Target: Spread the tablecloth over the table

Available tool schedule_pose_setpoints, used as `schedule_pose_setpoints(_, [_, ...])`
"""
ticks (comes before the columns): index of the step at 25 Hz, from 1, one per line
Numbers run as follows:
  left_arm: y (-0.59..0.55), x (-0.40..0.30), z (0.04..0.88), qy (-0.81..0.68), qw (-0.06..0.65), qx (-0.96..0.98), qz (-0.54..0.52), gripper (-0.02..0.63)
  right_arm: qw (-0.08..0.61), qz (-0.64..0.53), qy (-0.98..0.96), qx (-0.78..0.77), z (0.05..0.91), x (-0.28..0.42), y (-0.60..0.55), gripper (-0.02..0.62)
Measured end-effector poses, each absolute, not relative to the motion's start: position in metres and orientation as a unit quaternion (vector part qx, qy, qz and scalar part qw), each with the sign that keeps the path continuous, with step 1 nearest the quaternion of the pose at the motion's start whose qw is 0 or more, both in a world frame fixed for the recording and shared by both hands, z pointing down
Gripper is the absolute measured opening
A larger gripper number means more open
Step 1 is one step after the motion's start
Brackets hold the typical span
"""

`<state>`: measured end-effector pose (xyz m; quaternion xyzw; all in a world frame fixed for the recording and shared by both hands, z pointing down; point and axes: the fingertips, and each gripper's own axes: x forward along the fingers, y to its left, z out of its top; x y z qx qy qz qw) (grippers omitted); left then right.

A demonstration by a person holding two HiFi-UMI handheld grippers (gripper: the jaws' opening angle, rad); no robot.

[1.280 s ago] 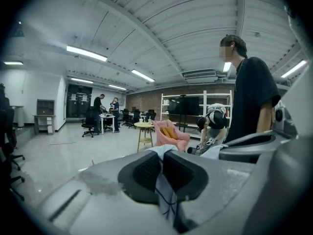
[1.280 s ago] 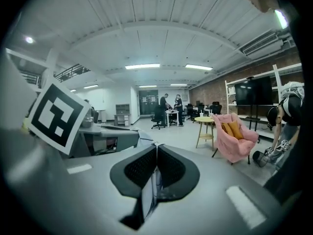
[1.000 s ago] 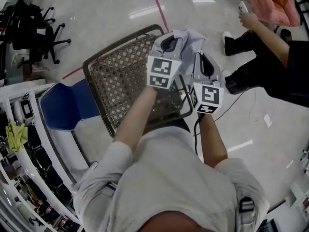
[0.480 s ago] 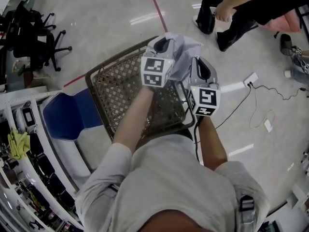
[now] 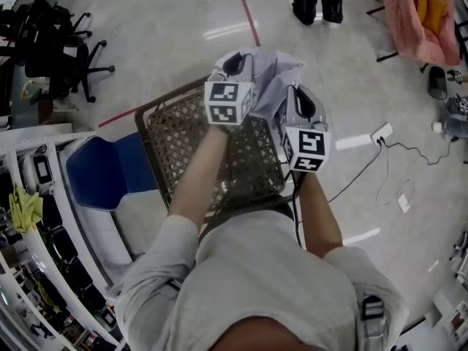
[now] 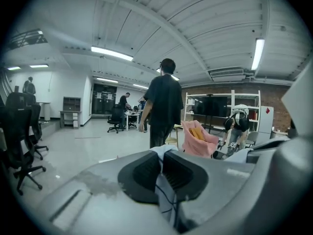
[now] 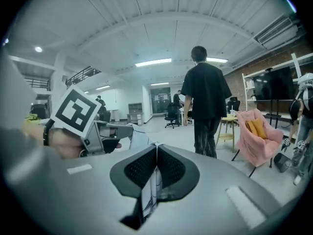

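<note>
While you hold both tools over the wire basket, your left gripper is clamped on a fold of the cloth, and your right gripper pinches another fold. The cloth hangs bunched between them, above the basket's far rim.

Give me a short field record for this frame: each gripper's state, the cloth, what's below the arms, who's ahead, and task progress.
left gripper: shut on the tablecloth
right gripper: shut on the tablecloth
cloth state: pale, bunched between the two grippers, held in the air
under the arms: wire basket, with a blue chair beside it
ahead: person in black, standing with back turned
progress: cloth not yet spread; no table in view
</note>
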<state>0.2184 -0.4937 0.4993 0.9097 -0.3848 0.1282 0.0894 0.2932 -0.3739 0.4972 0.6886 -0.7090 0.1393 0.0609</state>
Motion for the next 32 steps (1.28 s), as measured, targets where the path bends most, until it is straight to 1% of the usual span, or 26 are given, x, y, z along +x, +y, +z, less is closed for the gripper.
schedule_pose_setpoints(7, [-0.513, 0.156, 0.493, -0.439, 0.098, 0.886, 0.115, 0.026, 0.062, 0.140, -0.729, 0.667, 0.501, 0.267, -0.398, 0.006])
schedule_pose_setpoints(15, [-0.528, 0.053, 0.474, -0.516, 0.111, 0.846, 0.079, 0.026, 0.064, 0.129, -0.757, 0.637, 0.491, 0.219, -0.417, 0.007])
schedule_pose_setpoints(23, [-0.525, 0.000, 0.442, -0.547, 0.085, 0.831, 0.057, 0.026, 0.064, 0.113, -0.781, 0.612, 0.476, 0.176, -0.422, 0.006])
schedule_pose_setpoints(32, [-0.498, -0.073, 0.444, -0.587, 0.095, 0.803, 0.051, 0.026, 0.066, 0.100, -0.809, 0.576, 0.466, 0.116, -0.418, 0.006])
